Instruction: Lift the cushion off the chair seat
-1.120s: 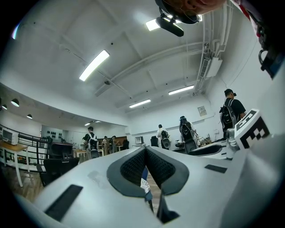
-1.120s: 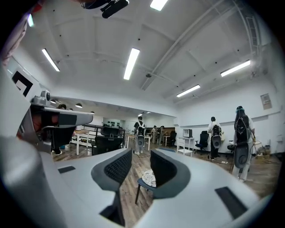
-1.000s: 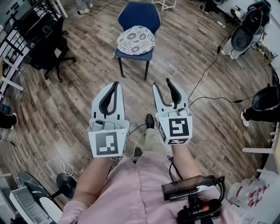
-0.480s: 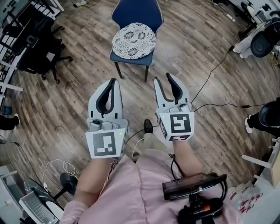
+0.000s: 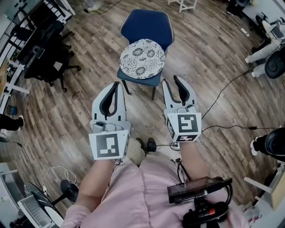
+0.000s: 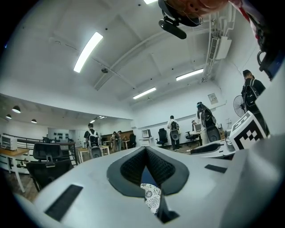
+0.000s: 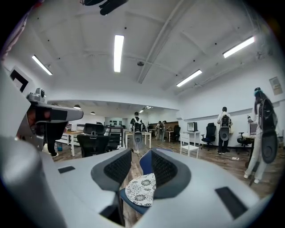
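Note:
A round white cushion with a dark floral print (image 5: 142,58) lies on the seat of a blue chair (image 5: 148,26) on the wood floor. Both grippers are held in the air short of the chair's front edge, touching nothing. My left gripper (image 5: 116,84) is shut, its tips meeting with nothing between them. My right gripper (image 5: 171,81) is open with a narrow empty gap. In the left gripper view a sliver of the cushion (image 6: 151,197) shows below the closed tips (image 6: 145,150). In the right gripper view the cushion (image 7: 140,189) and chair (image 7: 145,162) sit between the jaws (image 7: 141,153).
Black office chairs (image 5: 49,51) and desks stand at the left. Cables (image 5: 222,100) trail over the floor at the right, near dark equipment (image 5: 274,142). A white stool (image 5: 185,3) is behind the chair. A fan base (image 5: 67,189) sits at the lower left. People stand far off.
The chair and cushion have come nearer to both grippers and now lie just beyond the tips. The left gripper stays shut and the right stays open.

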Demonstrator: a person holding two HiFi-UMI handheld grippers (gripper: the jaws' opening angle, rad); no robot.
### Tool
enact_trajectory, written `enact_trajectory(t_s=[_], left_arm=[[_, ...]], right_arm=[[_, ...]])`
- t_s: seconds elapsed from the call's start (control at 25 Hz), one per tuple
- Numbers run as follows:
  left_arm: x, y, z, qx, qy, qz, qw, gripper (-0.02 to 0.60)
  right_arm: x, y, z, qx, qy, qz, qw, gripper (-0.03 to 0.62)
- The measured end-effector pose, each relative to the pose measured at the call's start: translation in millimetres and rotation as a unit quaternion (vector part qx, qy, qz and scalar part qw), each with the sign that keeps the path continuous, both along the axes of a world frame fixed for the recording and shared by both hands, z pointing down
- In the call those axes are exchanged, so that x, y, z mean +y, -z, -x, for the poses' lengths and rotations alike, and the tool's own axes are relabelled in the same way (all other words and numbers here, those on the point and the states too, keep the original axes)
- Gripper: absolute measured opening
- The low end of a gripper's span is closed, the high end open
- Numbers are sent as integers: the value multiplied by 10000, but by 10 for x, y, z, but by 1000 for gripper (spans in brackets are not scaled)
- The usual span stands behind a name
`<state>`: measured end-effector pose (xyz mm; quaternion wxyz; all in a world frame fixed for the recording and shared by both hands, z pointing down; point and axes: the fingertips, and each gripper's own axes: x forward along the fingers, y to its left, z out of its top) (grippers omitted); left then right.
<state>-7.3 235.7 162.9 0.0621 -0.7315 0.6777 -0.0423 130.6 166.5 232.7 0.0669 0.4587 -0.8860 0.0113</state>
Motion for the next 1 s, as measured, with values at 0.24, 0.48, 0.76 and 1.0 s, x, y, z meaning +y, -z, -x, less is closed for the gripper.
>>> enact_trajectory(t_s=[0.24, 0.48, 0.76, 1.0], left_arm=[[-418, -107, 179, 147, 78, 60, 9998, 11], [-1090, -294, 592, 254, 60, 163, 9995, 11], [-2243, -436, 1323, 308, -103, 267, 9991, 11], [-3072, -334, 1658, 340, -443, 177, 9983, 11]], right_arm=[[-448, -95, 167, 65, 32, 38, 10000, 135], [-1078, -288, 530, 234, 6, 145, 9996, 135], [-2112, -402, 1097, 289, -226, 199, 9991, 135], [-2851, -250, 1282, 349, -690, 43, 9970, 135]])
